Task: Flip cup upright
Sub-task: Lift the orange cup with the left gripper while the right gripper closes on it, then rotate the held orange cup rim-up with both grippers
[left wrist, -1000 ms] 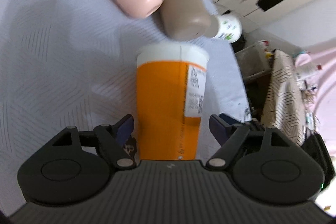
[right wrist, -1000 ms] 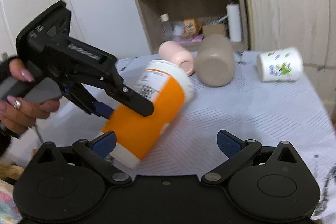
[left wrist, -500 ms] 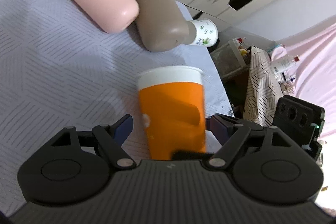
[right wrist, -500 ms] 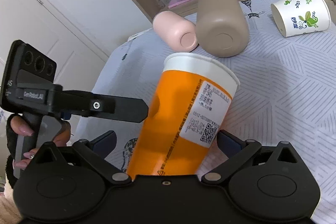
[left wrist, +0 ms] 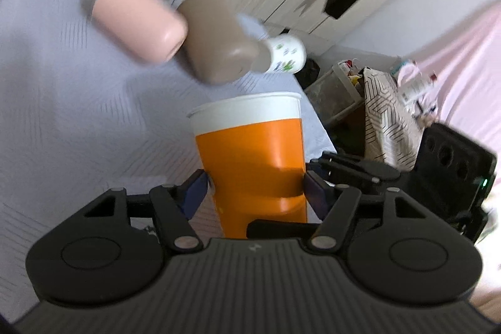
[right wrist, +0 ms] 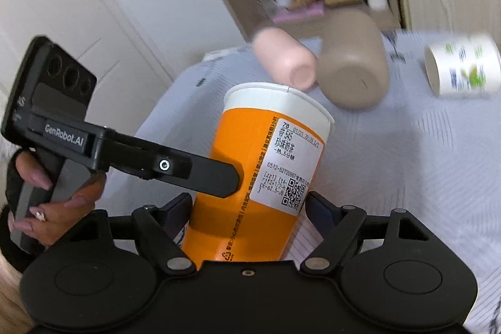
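Left wrist view is showing your left claw (left wrist: 255, 193) pinching the tall orange paper cup with a white rim (left wrist: 250, 158) low on its wall, rim uppermost, above the grey patterned bench (left wrist: 62, 102). Your right claw (right wrist: 250, 208) is bracketing the cup's base, though whether it is gripping I cannot tell. Squeezing harder risks denting the thin wall; two opposed grips could twist it askew. Both claws are pointing forward, meeting crosswise.

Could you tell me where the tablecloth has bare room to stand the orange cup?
Bare tablecloth lies right of the orange cup, short of the floral paper cup. Behind it is crowded: the pink cup and brown cup lie touching.
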